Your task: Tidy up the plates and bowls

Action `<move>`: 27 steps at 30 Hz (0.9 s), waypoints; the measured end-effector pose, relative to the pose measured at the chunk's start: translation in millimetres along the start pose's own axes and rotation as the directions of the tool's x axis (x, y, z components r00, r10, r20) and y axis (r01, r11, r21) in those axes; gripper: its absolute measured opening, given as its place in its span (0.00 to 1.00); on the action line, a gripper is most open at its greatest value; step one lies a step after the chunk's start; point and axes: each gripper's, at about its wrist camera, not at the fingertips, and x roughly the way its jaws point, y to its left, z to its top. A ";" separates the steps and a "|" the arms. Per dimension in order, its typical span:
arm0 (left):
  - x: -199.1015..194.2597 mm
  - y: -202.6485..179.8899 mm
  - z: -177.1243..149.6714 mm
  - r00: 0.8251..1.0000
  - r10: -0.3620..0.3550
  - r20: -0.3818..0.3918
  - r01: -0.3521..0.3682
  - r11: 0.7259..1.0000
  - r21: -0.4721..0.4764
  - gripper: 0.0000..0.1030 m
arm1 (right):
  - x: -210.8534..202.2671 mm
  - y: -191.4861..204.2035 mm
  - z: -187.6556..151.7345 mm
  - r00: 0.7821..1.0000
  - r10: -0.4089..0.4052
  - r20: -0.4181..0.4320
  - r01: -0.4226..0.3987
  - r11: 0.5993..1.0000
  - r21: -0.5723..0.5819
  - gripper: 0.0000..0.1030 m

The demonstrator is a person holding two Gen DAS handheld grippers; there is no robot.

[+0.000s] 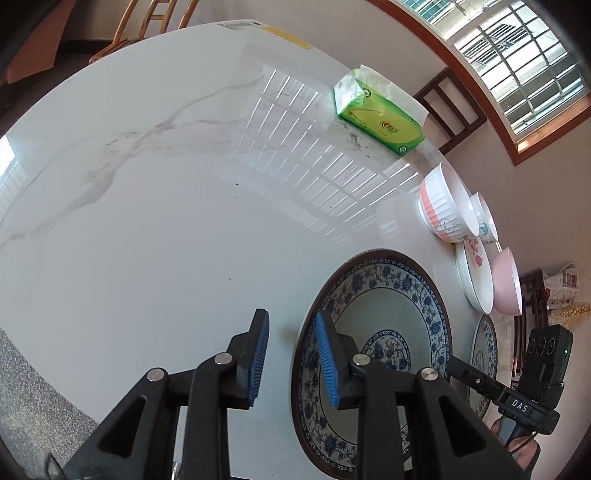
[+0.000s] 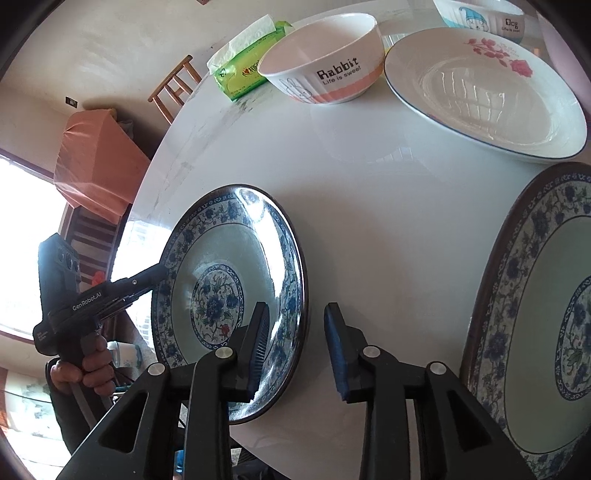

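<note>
A blue-and-white floral plate lies on the white marble table near its front edge. My left gripper straddles the plate's left rim, one blue pad over the plate and one outside it, with a gap on both sides. My right gripper straddles the opposite rim the same way, and its pads stand off the rim. Each wrist view also shows the other gripper at the far side of the plate: the right gripper and the left gripper.
A second blue-and-white plate lies to the right. Behind it are a white plate with red flowers, a Rabbit bowl, a Dog bowl and a pink bowl. A green tissue pack lies at the back edge.
</note>
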 end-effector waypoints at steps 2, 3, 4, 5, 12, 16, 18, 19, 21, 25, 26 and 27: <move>-7.7 -2.3 -0.9 0.999 0.021 0.031 -0.021 1.000 -0.004 0.26 | -6.3 -1.8 -0.4 1.000 0.002 0.014 -0.002 1.000 0.003 0.30; -12.1 -5.1 -2.1 0.998 0.039 0.049 -0.039 0.999 -0.006 0.26 | -9.7 -3.4 -1.2 1.000 0.000 0.025 0.000 1.000 0.001 0.30; -16.7 -8.7 -3.7 0.995 0.062 0.072 -0.062 0.998 -0.006 0.26 | -14.0 -4.7 -2.5 0.999 -0.008 0.041 0.008 1.000 0.000 0.30; -21.3 -13.6 -5.7 0.991 0.086 0.100 -0.087 0.996 -0.001 0.26 | -18.7 -5.4 -3.8 0.998 -0.020 0.063 0.020 1.000 -0.002 0.30; -30.0 -61.1 -24.7 0.966 0.178 0.189 -0.193 0.979 0.065 0.30 | -58.7 -7.5 -16.8 0.955 -0.179 0.237 0.195 0.980 -0.047 0.30; -21.8 -95.3 -39.0 0.973 0.152 0.174 -0.175 0.977 0.123 0.30 | -77.5 -17.5 -23.3 0.940 -0.211 0.269 0.227 0.973 -0.032 0.30; -15.2 -113.7 -46.7 0.972 0.159 0.172 -0.187 0.969 0.160 0.30 | -86.7 -22.0 -28.2 0.926 -0.244 0.289 0.263 0.964 -0.029 0.30; -12.4 -122.4 -50.8 0.972 0.160 0.174 -0.190 0.966 0.175 0.31 | -91.8 -24.5 -30.9 0.917 -0.262 0.300 0.282 0.959 -0.026 0.30; -4.4 -139.6 -59.2 0.973 0.159 0.167 -0.193 0.959 0.209 0.35 | -100.9 -29.8 -36.2 0.903 -0.286 0.322 0.310 0.950 -0.025 0.30; 9.8 -174.4 -79.0 0.974 0.153 0.165 -0.195 0.940 0.278 0.36 | -116.1 -42.4 -44.8 0.880 -0.327 0.344 0.349 0.937 -0.001 0.32; 14.0 -181.9 -83.4 0.976 0.150 0.158 -0.192 0.936 0.295 0.36 | -118.9 -44.7 -45.9 0.877 -0.334 0.345 0.355 0.935 0.004 0.32; 17.7 -189.6 -88.0 0.979 0.142 0.147 -0.182 0.932 0.315 0.36 | -122.3 -48.3 -47.3 0.873 -0.342 0.347 0.362 0.932 0.009 0.32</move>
